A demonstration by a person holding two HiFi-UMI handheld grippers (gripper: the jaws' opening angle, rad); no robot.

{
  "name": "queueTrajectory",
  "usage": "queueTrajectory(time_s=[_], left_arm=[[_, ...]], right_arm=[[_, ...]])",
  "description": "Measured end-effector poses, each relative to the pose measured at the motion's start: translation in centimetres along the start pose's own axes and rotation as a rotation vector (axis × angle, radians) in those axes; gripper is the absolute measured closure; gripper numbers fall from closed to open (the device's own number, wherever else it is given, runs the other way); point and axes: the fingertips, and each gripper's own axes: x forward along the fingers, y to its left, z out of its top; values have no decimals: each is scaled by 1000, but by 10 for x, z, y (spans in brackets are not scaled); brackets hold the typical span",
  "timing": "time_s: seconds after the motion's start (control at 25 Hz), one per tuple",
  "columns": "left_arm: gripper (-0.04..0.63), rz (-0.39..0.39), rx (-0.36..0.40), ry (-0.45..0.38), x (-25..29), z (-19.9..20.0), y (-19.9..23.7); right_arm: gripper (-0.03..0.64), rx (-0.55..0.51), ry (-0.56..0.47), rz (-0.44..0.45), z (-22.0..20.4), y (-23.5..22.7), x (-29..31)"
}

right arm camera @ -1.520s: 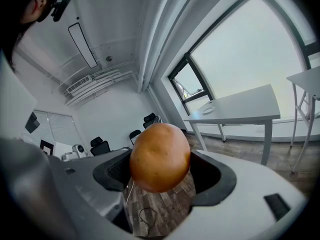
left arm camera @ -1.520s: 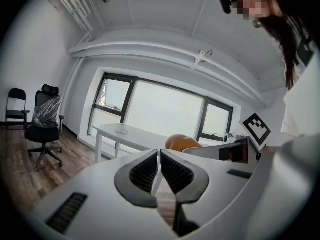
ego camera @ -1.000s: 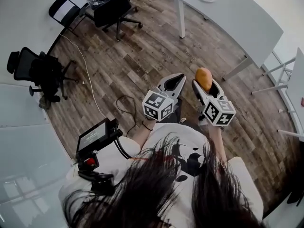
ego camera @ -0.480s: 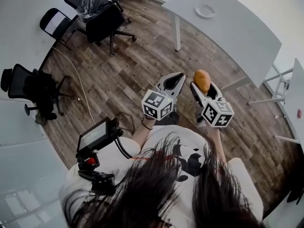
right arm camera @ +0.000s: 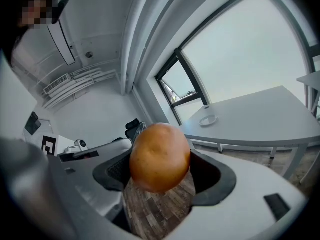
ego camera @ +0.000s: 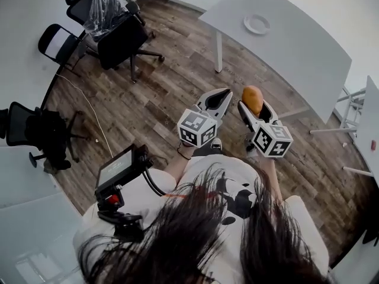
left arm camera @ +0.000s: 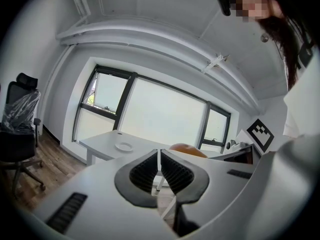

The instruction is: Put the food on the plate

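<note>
Round orange-brown food [ego camera: 253,96], smooth like a potato, pinched between the jaws of the right gripper [ego camera: 254,106], high over the brown wood floor [ego camera: 177,81]. Fat and round, so held only at its sides. Left gripper [ego camera: 220,97] pressed together, with nothing inside. Not on the plate yet, and well apart from it.

Small round white plate [ego camera: 257,23] bare, with nothing on it. Sitting on the long white table [ego camera: 296,40], far ahead.

Likely trouble from here:
- Could slip out and drop on the floor with a loose squeeze or a quick swing, because of that smooth round skin.
- Could get squashed or marked with too hard a squeeze.
- Could roll off the flat plate, and then off the table, if let go from too high or at a tilt.

Best to carry slowly, come down low over the middle of the plate, then open up gently. Black office chairs [ego camera: 121,37] off to the left, out of the way.
</note>
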Motion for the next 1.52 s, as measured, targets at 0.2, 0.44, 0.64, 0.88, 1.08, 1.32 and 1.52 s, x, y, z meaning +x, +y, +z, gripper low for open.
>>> queueTrajectory(time_s=[0.2, 0.44, 0.64, 0.88, 1.08, 1.32, 1.52], left_arm=[[589, -31, -25, 16, 13, 0, 21], [589, -61, -56, 29, 27, -2, 30], [589, -60, -76, 49, 43, -10, 44], [589, -42, -76, 44, 55, -3, 57], [589, -29, -68, 43, 95, 10, 81], [589, -26, -55, 37, 156, 29, 102], [589, -11, -54, 38, 200, 46, 125]], right_arm=[[259, 6, 7, -35, 6, -4, 19], [259, 26, 19, -81, 8, -15, 27], [259, 41, 38, -94, 9, -32, 44], [259, 41, 34, -76, 22, -40, 61], [259, 39, 39, -56, 45, -63, 96], [259, 33, 35, -42, 84, -107, 134], [259, 35, 40, -32, 115, -136, 166]])
